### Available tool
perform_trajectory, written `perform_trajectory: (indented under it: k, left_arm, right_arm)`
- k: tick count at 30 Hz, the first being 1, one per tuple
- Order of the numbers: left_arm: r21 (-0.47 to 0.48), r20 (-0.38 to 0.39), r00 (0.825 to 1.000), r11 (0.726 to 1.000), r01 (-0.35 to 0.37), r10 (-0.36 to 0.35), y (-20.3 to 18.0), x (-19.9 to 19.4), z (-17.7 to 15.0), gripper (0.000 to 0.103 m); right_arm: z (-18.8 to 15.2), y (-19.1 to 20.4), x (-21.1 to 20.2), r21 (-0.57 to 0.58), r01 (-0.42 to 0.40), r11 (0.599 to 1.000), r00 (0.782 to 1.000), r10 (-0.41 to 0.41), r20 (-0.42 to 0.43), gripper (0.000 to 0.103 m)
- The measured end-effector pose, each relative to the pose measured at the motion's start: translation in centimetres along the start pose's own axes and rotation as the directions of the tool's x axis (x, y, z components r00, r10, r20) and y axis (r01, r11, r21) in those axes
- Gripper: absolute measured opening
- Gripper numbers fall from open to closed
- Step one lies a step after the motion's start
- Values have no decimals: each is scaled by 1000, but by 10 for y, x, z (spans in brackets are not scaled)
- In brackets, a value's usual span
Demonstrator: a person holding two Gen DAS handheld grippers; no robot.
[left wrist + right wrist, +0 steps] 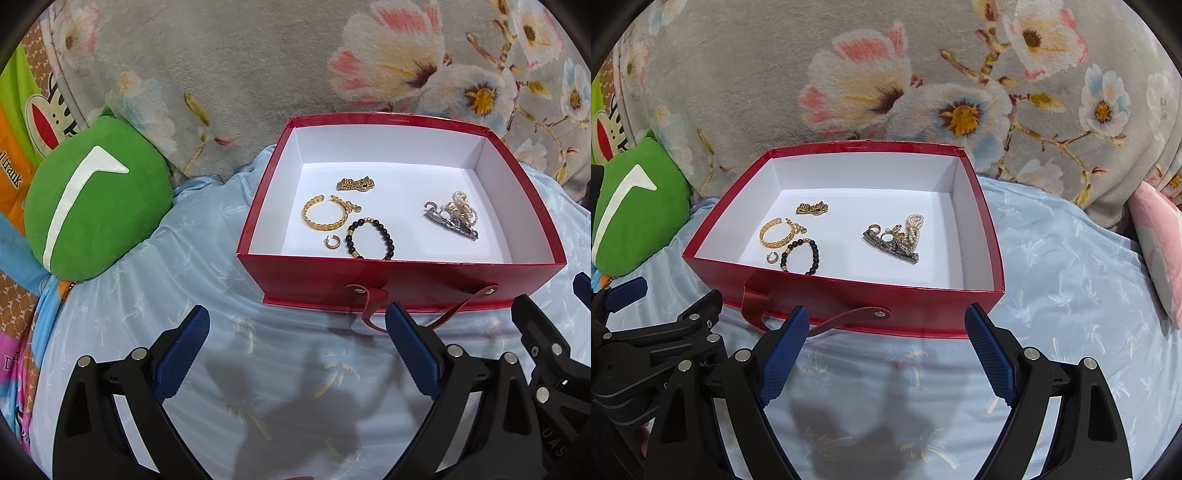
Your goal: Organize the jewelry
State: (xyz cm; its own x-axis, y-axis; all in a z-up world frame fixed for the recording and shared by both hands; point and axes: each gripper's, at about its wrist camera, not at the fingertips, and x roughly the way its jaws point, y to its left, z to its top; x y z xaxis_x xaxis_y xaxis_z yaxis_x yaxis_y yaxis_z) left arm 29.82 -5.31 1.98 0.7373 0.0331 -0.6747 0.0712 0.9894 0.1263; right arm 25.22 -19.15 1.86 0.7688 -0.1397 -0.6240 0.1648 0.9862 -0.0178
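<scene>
We hold both tongs, left [297, 343] and right [882, 341], spread wide and empty before the red box [849, 295] on the bed. Next, we probably untangle the pearl-and-clip cluster [897, 240] lying apart from the gold bangle [775, 234].

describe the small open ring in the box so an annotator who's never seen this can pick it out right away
Find the red box with the white floor on the blue bedsheet. Its left half holds a loose group: a gold chain bangle and, nearer the front wall, a black beaded bracelet. The small open ring lies between those two, touching neither; it is the tiniest piece there, a pale metal C shape with a gap.
</scene>
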Motion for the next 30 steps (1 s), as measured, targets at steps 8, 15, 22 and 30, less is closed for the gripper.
perform_trajectory:
  k: [8,15,22,30]
  left_arm:
    - [-8,-2,1000,1000,-7,7,1,1,0,94]
    - [-6,5,1000,1000,-21,21,1,0,-1,93]
    - [-3,3,1000,1000,-12,12,1,2,-1,93]
    - [-21,-2,1000,1000,8,-8,2,5,0,93]
  right_arm:
    - [0,1,0,-1,1,1000,1000,-1,0,84]
    - [-1,1,1,-1,2,1000,1000,-2,0,84]
    - [-1,2,1,-2,3,1000,1000,-3,1,84]
    - [-2,1,0,5,6,1000,1000,-6,8,84]
